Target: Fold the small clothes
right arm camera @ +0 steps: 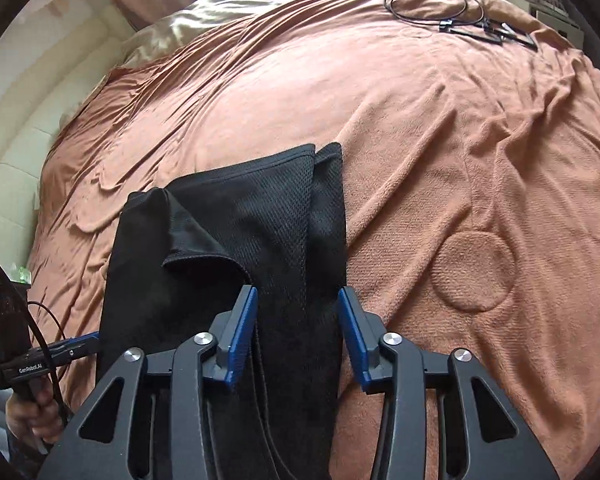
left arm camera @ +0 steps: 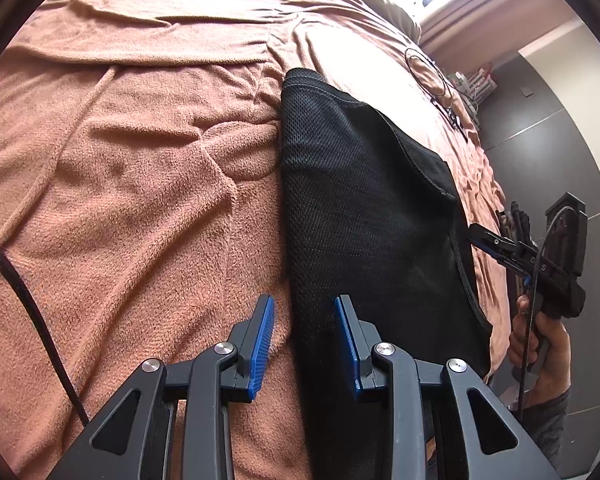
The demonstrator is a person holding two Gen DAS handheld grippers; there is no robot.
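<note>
A black mesh garment (left arm camera: pixel 360 208) lies lengthwise on the brown blanket (left arm camera: pixel 140 160), partly folded, with a drawstring along its right edge. My left gripper (left arm camera: pixel 304 308) is open just above the garment's near left edge, which runs between the blue pads, and holds nothing. In the right wrist view the garment (right arm camera: pixel 260 232) shows a smooth flap turned over on its left side. My right gripper (right arm camera: pixel 297 296) is open over the garment's near right strip and also holds nothing. Each gripper shows side-on in the other's view: right gripper (left arm camera: pixel 486 242), left gripper (right arm camera: pixel 88 340).
A coiled thin black cable (right arm camera: pixel 432 4) with small plugs lies at the far side of the bed. Beige bedding (right arm camera: pixel 180 28) sits at the head. A round bump (right arm camera: pixel 474 272) marks the blanket on the right. Dark tiled wall (left arm camera: pixel 540 140) borders the bed's edge.
</note>
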